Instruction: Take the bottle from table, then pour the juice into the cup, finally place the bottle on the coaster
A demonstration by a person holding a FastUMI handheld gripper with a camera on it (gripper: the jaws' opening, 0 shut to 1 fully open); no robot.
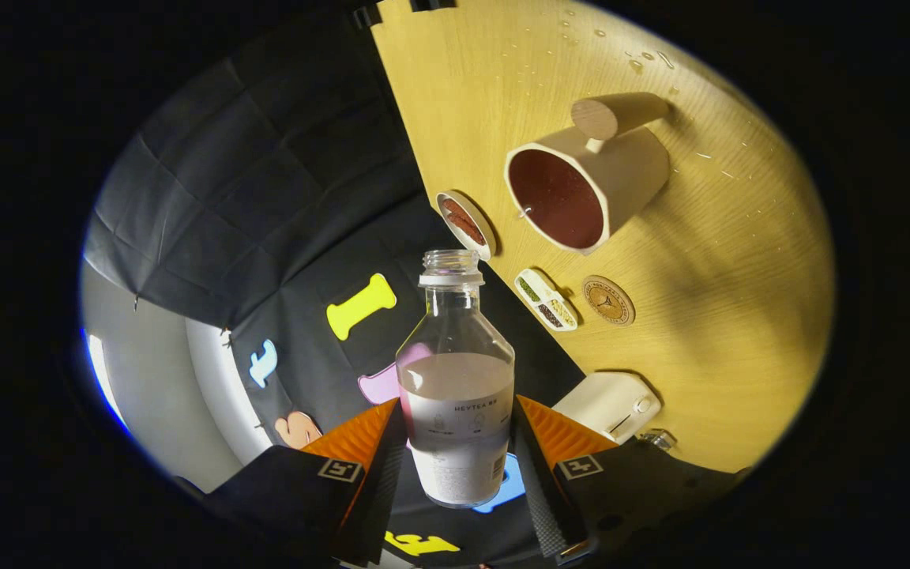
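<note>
A clear uncapped bottle (456, 379), half full of pale milky juice, stands between my two fingers, and my gripper (456, 442) is shut on its lower body. The view is rolled, so the wooden table (708, 316) appears tilted to the right of the bottle. Beyond the bottle's mouth stands a beige cup (586, 183) with a dark red inside and a round wooden handle, its opening facing me. A round wooden coaster (607, 300) lies on the table nearer to me than the cup, right of the bottle's neck.
A small round dish (465, 224) and a small oval dish (546, 299) lie near the table's edge. A white box-like device (611, 405) sits close to my right finger. Water drops (644, 59) dot the table beyond the cup.
</note>
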